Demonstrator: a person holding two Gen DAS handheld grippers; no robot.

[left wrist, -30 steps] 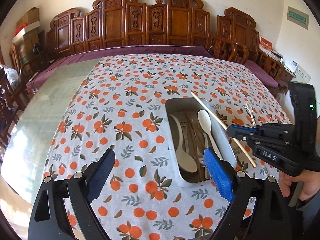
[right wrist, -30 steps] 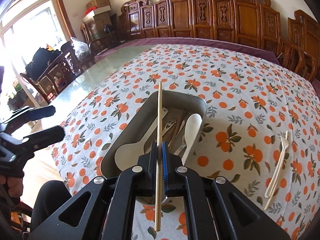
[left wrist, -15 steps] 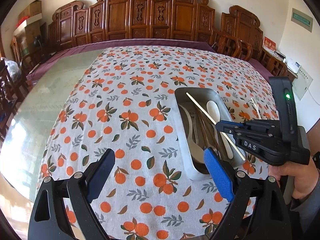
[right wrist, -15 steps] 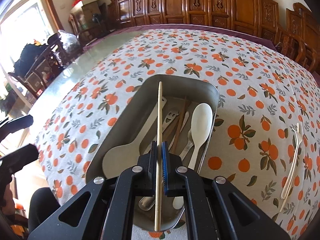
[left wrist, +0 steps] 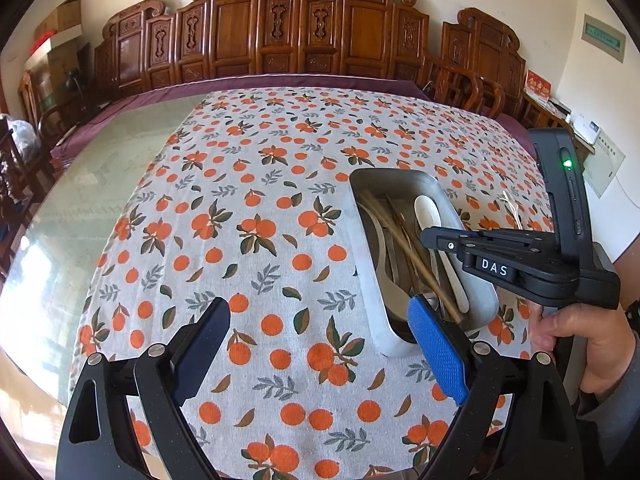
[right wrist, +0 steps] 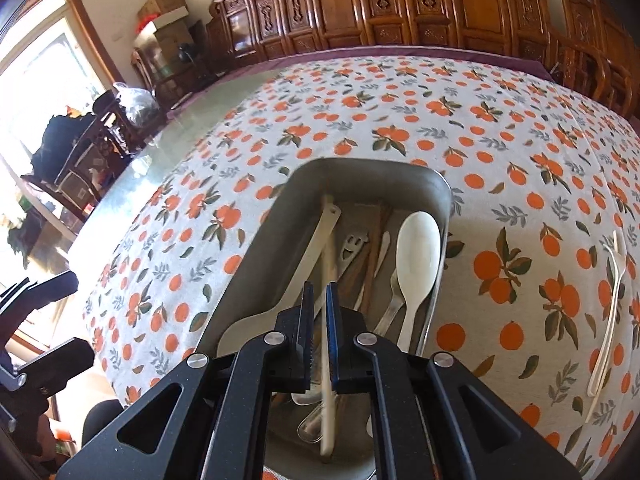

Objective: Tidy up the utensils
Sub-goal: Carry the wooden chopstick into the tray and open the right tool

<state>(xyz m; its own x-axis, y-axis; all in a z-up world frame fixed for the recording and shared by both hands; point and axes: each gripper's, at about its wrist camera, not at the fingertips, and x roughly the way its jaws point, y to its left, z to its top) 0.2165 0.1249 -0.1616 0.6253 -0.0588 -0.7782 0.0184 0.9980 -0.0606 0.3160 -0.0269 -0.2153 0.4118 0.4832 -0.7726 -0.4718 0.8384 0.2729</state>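
- Right wrist view is showing us our right gripper (right wrist: 319, 312) over a rounded-corner metal tray (right wrist: 256, 248), its ribbed blue pads just parting around a pale, slim chopstick (right wrist: 329, 260) that is lying along the tray; whether the pads are still pressing it we cannot tell.
- We are looking at smooth utensils lying lengthwise inside the tray: a glossy cream spoon (right wrist: 416, 256) with an oval bowl, a flat pale spatula (right wrist: 280, 304), dull steel cutlery (right wrist: 354, 246) and brown wooden sticks (right wrist: 374, 240).
- We are seeing thin pale utensils (right wrist: 608, 320) lying apart on the cloth to the right of the tray.
- Left wrist view is showing our left gripper (left wrist: 320, 344) hanging with its jaws spread wide and nothing between them, one textured blue pad just in front of the tray's near corner.
- We are working over a woven tablecloth (left wrist: 248, 216) printed with oranges and leaves, beside a shiny glass tabletop (left wrist: 92, 200).
- Carved wooden chairs (left wrist: 312, 32) are lining the far side.
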